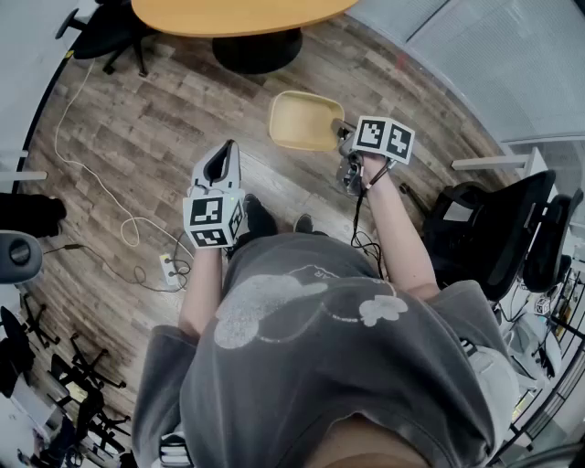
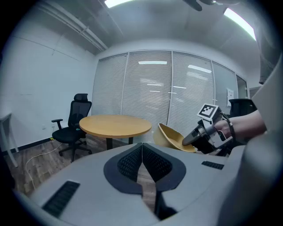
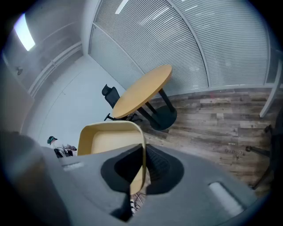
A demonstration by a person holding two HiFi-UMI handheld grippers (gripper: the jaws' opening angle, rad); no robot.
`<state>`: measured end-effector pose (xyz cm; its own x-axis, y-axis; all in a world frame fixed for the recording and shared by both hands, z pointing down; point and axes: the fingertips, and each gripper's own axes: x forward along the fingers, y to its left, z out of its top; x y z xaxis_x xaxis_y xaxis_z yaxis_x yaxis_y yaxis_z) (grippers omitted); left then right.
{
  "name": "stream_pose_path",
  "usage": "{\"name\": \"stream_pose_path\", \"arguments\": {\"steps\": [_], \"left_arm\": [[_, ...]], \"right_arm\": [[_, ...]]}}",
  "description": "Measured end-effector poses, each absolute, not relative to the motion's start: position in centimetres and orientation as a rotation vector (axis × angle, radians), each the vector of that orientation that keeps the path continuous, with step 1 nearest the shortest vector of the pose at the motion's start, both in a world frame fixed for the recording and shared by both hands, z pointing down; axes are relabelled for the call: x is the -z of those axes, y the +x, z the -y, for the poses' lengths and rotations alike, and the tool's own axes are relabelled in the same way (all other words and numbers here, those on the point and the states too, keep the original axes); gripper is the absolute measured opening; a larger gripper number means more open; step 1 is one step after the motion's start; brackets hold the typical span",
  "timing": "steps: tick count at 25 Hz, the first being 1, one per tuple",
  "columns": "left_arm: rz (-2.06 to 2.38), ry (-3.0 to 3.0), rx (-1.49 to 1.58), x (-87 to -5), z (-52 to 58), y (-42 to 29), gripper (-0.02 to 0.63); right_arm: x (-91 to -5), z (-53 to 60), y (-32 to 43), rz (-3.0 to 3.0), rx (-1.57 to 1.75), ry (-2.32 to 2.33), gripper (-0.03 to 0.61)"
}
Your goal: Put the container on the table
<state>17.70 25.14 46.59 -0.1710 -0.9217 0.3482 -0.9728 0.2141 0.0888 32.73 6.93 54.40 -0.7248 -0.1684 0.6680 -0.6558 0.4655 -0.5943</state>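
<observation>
The yellow container (image 1: 304, 121) hangs in mid-air short of the round table (image 1: 233, 14), lifted but not yet set down, so the last reach and the lowering appear to remain. The right claw (image 3: 142, 170) pinches the container's thin side wall, jaws almost closed on it. The left claw (image 2: 142, 162) is pressed together, empty, off to one side.

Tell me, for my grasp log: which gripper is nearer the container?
Right. The right gripper grips the container by its rim. The left gripper is apart from it, off to its left, shut and empty.
</observation>
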Motion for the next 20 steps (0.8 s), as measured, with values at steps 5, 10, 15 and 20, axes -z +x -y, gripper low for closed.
{"name": "stream_pose_path", "arguments": {"steps": [5,10,15,20], "left_arm": [[2.164,1.750,-0.202,-46.6,-25.7,16.5,0.008],[2.161,1.755,-0.182,-46.3,-25.7,15.0,0.008],[2.136,1.775,-0.179,-46.7,-25.6,14.3,0.008],[2.111,1.800,-0.170,-47.0,-25.9,13.1,0.008]], "right_arm": [[-54.0,-7.4,32.0,2.193,-1.199,0.685,0.008],[-53.0,-7.6,30.7,2.213,-1.184,0.687,0.008],[-53.0,-7.7,30.1,2.207,-1.181,0.700,0.009],[-53.1,-7.6,29.2,2.201,-1.197,0.731,0.008]]}}
